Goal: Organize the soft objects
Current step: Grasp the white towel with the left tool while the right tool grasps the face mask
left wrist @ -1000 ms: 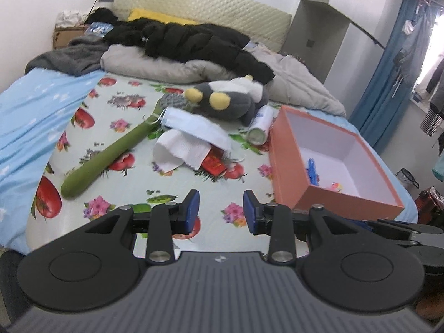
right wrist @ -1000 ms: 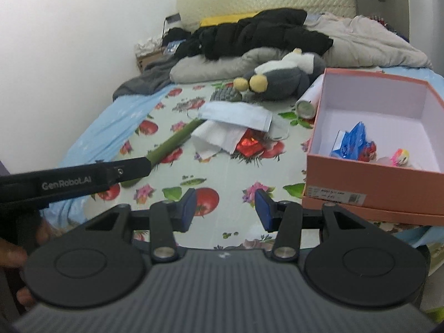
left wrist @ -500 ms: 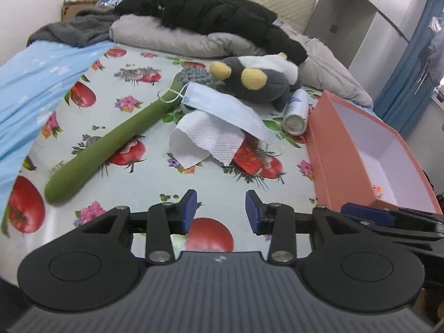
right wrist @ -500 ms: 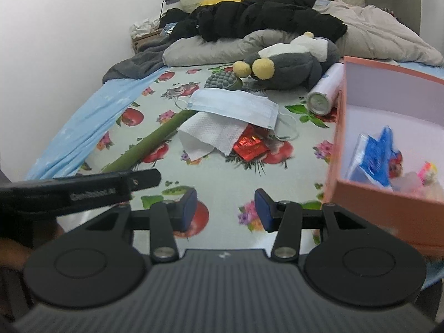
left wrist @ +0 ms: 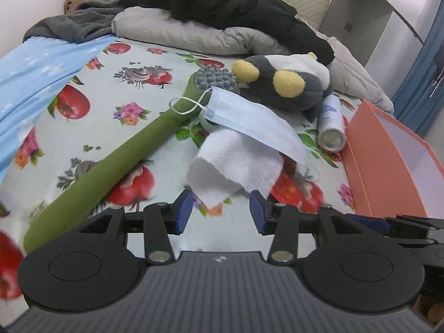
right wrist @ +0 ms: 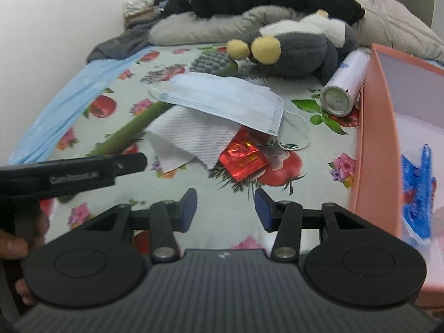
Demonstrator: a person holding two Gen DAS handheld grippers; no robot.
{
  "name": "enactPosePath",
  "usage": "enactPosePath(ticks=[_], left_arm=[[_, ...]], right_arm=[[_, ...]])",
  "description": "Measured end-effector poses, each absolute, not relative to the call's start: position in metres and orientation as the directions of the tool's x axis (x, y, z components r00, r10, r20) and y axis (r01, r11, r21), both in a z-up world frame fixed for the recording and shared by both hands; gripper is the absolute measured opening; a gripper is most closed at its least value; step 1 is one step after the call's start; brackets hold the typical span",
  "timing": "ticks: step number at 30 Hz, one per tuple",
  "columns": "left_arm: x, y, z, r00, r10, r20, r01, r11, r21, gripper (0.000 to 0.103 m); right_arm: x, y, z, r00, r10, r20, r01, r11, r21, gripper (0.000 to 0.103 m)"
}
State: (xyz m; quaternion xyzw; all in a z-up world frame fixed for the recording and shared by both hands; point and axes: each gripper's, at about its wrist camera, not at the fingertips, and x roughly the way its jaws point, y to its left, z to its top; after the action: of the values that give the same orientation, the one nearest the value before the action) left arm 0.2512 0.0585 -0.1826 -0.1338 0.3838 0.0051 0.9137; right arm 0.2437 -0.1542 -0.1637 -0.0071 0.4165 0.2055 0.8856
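Note:
On the fruit-print bedsheet lies a white paper towel [left wrist: 236,161] [right wrist: 194,136] under a light blue face mask [left wrist: 255,122] [right wrist: 222,98]. A red foil packet [right wrist: 242,155] peeks out beside them. A long green massage stick [left wrist: 111,166] with a grey knobbly head runs diagonally at the left. A grey plush toy [left wrist: 285,83] [right wrist: 299,47] with yellow pompoms lies behind. My left gripper [left wrist: 220,211] hovers just before the towel's near corner, its jaws opening, nothing between them. My right gripper [right wrist: 226,208] is open and empty, short of the red packet.
An orange box [left wrist: 388,161] [right wrist: 374,138] stands at the right, holding a blue wrapper [right wrist: 419,183]. A white spray can [left wrist: 330,127] [right wrist: 344,88] lies beside it. Pillows, dark clothes and a blue blanket [left wrist: 33,77] fill the far and left side.
Both grippers have come forward and down toward the towel, mask and packet pile. The left jaws stand wider than before. The right jaws keep the same gap.

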Motion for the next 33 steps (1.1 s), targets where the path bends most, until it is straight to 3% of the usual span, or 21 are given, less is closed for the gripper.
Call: enactPosePath(ticks=[6,8,17,20,22,24,25,28,30,33], left_arm=[[0.285,0.068,-0.195,0.713,-0.097,-0.694,-0.103,0.965,-0.241,0.061],[0.294,0.072,-0.2,0.711,-0.114,-0.694,-0.102,0.96,-0.262,0.061],[0.322,0.076,-0.22,0.701,-0.164,-0.695,-0.083,0.948,-0.307,0.06],[0.325,0.075,-0.224,0.697,-0.18,-0.694,-0.076,0.944,-0.322,0.053],[0.326,0.072,-0.225,0.689,-0.172,-0.704,-0.081,0.947,-0.311,0.034],[0.326,0.071,-0.225,0.684,-0.173,-0.709,-0.088,0.945,-0.316,0.016],[0.325,0.07,-0.224,0.685,-0.175,-0.707,-0.087,0.944,-0.318,0.009],[0.32,0.068,-0.215,0.702,-0.172,-0.691,-0.08,0.945,-0.317,0.005],[0.315,0.066,-0.207,0.709,-0.18,-0.681,-0.074,0.942,-0.327,0.004],[0.302,0.063,-0.195,0.723,-0.179,-0.667,-0.064,0.944,-0.322,0.004]], right_arm=[[0.282,-0.141,-0.185,0.568,0.326,-0.756,-0.353,0.926,0.134,0.05],[0.293,-0.136,-0.193,0.562,0.308,-0.768,-0.352,0.929,0.115,0.061],[0.319,-0.122,-0.221,0.562,0.252,-0.788,-0.37,0.928,0.033,0.061],[0.321,-0.119,-0.226,0.579,0.259,-0.773,-0.399,0.917,0.008,0.064],[0.321,-0.117,-0.228,0.587,0.271,-0.763,-0.416,0.909,0.003,0.062],[0.323,-0.118,-0.228,0.576,0.287,-0.765,-0.428,0.904,0.018,0.058],[0.325,-0.119,-0.227,0.567,0.295,-0.769,-0.43,0.902,0.029,0.048],[0.326,-0.118,-0.223,0.554,0.304,-0.775,-0.449,0.893,0.03,0.033],[0.325,-0.119,-0.221,0.549,0.306,-0.778,-0.451,0.892,0.033,0.007],[0.321,-0.121,-0.216,0.543,0.309,-0.781,-0.446,0.894,0.044,0.004]])
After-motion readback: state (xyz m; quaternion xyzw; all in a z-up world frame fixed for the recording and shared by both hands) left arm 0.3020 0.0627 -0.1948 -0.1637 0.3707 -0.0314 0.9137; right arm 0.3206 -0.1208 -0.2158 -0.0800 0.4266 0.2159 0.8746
